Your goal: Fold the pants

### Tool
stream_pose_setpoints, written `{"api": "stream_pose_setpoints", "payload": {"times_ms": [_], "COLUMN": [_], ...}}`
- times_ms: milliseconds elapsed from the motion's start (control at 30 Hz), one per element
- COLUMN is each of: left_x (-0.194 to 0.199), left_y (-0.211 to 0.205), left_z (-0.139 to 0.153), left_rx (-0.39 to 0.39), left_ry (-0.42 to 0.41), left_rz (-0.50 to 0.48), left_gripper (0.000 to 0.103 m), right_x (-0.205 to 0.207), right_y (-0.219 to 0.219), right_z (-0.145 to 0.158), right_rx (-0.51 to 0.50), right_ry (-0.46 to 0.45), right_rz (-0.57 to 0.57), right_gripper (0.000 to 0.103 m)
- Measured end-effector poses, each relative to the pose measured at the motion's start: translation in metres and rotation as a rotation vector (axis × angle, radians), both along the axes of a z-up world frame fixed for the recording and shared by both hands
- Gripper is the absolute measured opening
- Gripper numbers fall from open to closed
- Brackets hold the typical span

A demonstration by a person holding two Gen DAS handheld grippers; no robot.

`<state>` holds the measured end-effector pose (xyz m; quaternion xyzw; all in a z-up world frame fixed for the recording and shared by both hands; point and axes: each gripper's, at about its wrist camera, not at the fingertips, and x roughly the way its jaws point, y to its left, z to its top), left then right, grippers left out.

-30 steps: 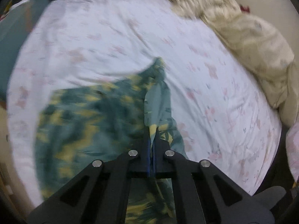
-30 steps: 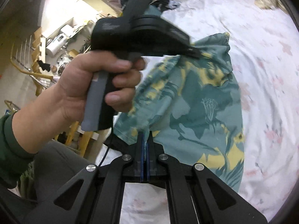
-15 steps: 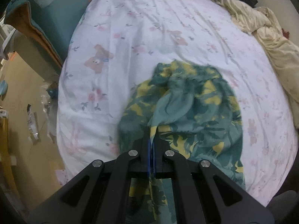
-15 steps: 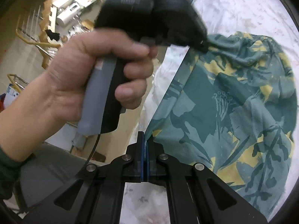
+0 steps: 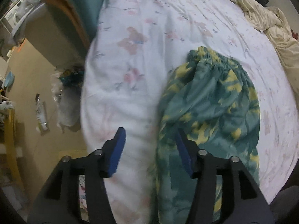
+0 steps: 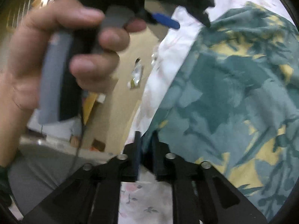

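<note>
White floral bedsheet (image 5: 142,59) fills most of both views, with a rumpled cream blanket (image 5: 269,18) heaped at the far corner and a cluttered floor beyond the bed's edge. The pants (image 5: 211,100), teal with yellow leaf print, lie on the sheet near that edge, elastic waistband at the far end.

I read this as the release after a fold has been laid down. My left tongs (image 5: 149,149) have just been opening and stand wide, nothing between them; the right-hand pad sits over the fabric's edge, but I cannot tell if it touches. My right tongs (image 6: 146,153) have just been opening too, only narrowly apart, with a hem corner close against the gap; the pads don't seem to press on it. The hand (image 6: 56,56) holding the left tool crowds that view.

Next I would judge a lift clear, then a regrip for a further fold. Motion blur hides the layers, and the pants' near end is cut off behind the tongs.
</note>
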<state>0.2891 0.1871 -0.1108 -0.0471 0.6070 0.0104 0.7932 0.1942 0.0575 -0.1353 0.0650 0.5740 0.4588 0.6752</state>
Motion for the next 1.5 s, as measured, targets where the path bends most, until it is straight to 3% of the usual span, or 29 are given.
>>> {"api": "stream_pose_setpoints", "payload": {"times_ms": [33, 67, 100, 200, 300, 400, 533, 633, 767, 833, 933, 1033, 1133, 1267, 1400, 1500], "left_x": [-0.008, -0.016, -0.027, -0.054, -0.083, -0.1, -0.11, -0.113, -0.12, -0.124, -0.126, -0.129, -0.128, -0.14, -0.157, -0.172], "left_y": [0.003, 0.005, 0.008, 0.008, -0.003, -0.019, -0.039, -0.057, -0.078, -0.08, -0.073, -0.074, -0.076, -0.088, -0.088, -0.098], "left_z": [0.002, 0.002, 0.0, -0.007, -0.019, -0.032, -0.045, -0.045, -0.046, -0.051, -0.056, -0.057, -0.057, -0.047, -0.005, 0.034], "left_rx": [-0.002, -0.004, -0.019, -0.05, -0.063, -0.082, -0.048, -0.054, -0.013, 0.008, 0.0, 0.012, 0.035, 0.062, 0.018, -0.001], "left_ry": [0.006, 0.019, 0.043, 0.109, 0.191, 0.249, 0.295, 0.299, 0.306, 0.319, 0.322, 0.315, 0.301, 0.244, 0.139, 0.06], "left_rz": [0.007, 0.012, 0.014, 0.008, -0.013, -0.038, -0.087, -0.115, -0.159, -0.158, -0.128, -0.141, -0.115, -0.077, -0.001, -0.032], "left_gripper": [0.067, 0.07, 0.07, 0.07, 0.07, 0.068, 0.046, 0.037, 0.015, 0.013, 0.009, 0.006, 0.005, 0.004, 0.004, 0.003], "right_x": [-0.005, -0.012, -0.018, -0.037, -0.04, -0.031, -0.011, 0.001, -0.003, -0.008, -0.009, -0.01, -0.013, -0.017, -0.023, -0.031], "right_y": [0.002, 0.003, 0.001, -0.021, -0.081, -0.147, -0.227, -0.275, -0.258, -0.237, -0.214, -0.202, -0.196, -0.189, -0.21, -0.225], "right_z": [-0.001, -0.002, 0.0, 0.011, 0.025, 0.034, 0.026, 0.0, -0.042, -0.055, -0.051, -0.05, -0.046, -0.018, 0.01, 0.043], "right_rx": [0.007, 0.024, 0.036, 0.062, 0.112, 0.113, 0.048, 0.024, 0.046, 0.042, 0.019, 0.034, -0.009, -0.012, 0.038, 0.073], "right_ry": [0.009, 0.031, 0.037, -0.004, -0.01, -0.012, 0.004, 0.11, 0.252, 0.292, 0.229, 0.244, 0.202, 0.116, 0.054, 0.0], "right_rz": [0.017, 0.041, 0.057, 0.095, 0.008, -0.168, -0.453, -0.609, -0.577, -0.534, -0.487, -0.43, -0.411, -0.384, -0.4, -0.418], "right_gripper": [0.036, 0.06, 0.073, 0.073, 0.073, 0.073, 0.073, 0.075, 0.075, 0.075, 0.075, 0.056, 0.015, 0.009, 0.009, 0.008]}}
